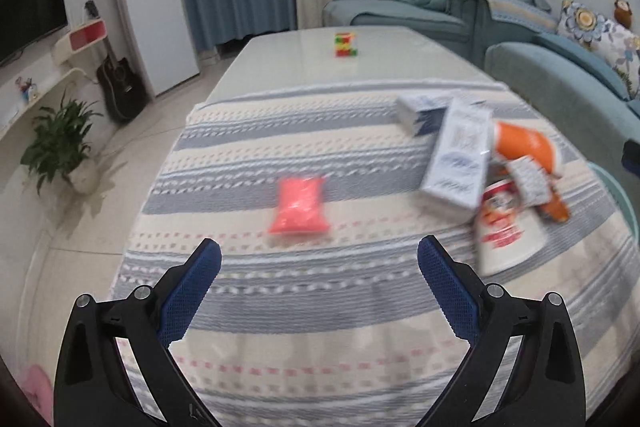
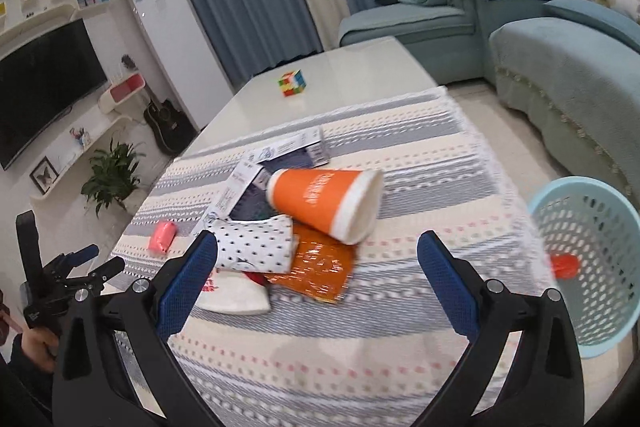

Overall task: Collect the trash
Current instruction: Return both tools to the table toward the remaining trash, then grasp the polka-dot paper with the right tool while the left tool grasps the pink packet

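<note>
A pink plastic packet [image 1: 299,207] lies on the striped cloth, just ahead of my open, empty left gripper [image 1: 319,257]; it also shows in the right wrist view [image 2: 162,235]. A trash pile lies to the right: white-blue boxes [image 1: 456,159], an orange paper cup [image 2: 326,201] on its side, a dotted white carton [image 2: 256,243], an orange foil wrapper [image 2: 316,269] and a white-red bag [image 1: 506,231]. My right gripper [image 2: 318,257] is open and empty, just short of the pile. The left gripper [image 2: 92,263] shows at far left in the right wrist view.
A light-blue perforated basket [image 2: 592,267] stands on the floor off the table's right edge, with a red-orange item [image 2: 564,265] inside. A Rubik's cube [image 2: 293,82] sits on the bare white tabletop beyond the cloth. A sofa [image 2: 560,75] is at right, a plant [image 1: 60,143] at left.
</note>
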The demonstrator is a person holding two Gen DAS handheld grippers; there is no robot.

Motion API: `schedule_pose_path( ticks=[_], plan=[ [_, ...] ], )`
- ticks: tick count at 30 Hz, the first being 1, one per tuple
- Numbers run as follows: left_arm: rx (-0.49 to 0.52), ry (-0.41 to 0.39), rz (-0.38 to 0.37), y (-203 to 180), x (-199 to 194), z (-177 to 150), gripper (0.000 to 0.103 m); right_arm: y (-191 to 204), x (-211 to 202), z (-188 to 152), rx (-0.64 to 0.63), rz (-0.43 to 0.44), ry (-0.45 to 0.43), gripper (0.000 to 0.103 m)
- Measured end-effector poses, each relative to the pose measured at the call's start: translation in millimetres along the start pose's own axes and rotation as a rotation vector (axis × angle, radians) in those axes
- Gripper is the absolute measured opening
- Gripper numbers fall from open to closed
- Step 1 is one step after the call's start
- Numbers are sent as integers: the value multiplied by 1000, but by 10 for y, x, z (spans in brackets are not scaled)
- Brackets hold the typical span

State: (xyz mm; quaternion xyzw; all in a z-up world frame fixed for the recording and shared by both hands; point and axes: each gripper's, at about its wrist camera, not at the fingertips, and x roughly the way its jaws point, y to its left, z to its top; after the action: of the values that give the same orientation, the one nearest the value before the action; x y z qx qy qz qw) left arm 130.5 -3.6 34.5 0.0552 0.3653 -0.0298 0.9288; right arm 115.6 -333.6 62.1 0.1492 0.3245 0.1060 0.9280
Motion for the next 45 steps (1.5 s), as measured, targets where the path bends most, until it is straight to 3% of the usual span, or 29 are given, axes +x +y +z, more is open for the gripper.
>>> schedule_pose_path(
  ticks=[6,10,14,19,22,30,36,43,45],
  plan=[
    [-43,76,-41,306,319,49,95,490,482,94,-63,60,53,96],
    [-31,107,-78,293,511,100,95,757,768,84,-131,20,85,96],
    [71,109,-11,136,698,123,94,814,992,43,-108,-33,135,96],
    [143,125,1,-10,891,196,94,828,1197,44,-74,-128,179,96],
    [123,150,-41,6,963,244,94,804,1231,-70,-126,-172,217,96],
    [108,187,-44,94,1147,225,90,863,1326,-148,-142,-130,248,96],
    [2,194,-112,199,1262,241,85,861,1329,-180,-122,-92,243,95],
    [-4,175,-100,218,1264,245,81,895,1257,-137,-135,-94,192,74],
    [-5,172,-95,226,1273,245,81,901,1241,-122,-138,-92,184,72]
  ],
)
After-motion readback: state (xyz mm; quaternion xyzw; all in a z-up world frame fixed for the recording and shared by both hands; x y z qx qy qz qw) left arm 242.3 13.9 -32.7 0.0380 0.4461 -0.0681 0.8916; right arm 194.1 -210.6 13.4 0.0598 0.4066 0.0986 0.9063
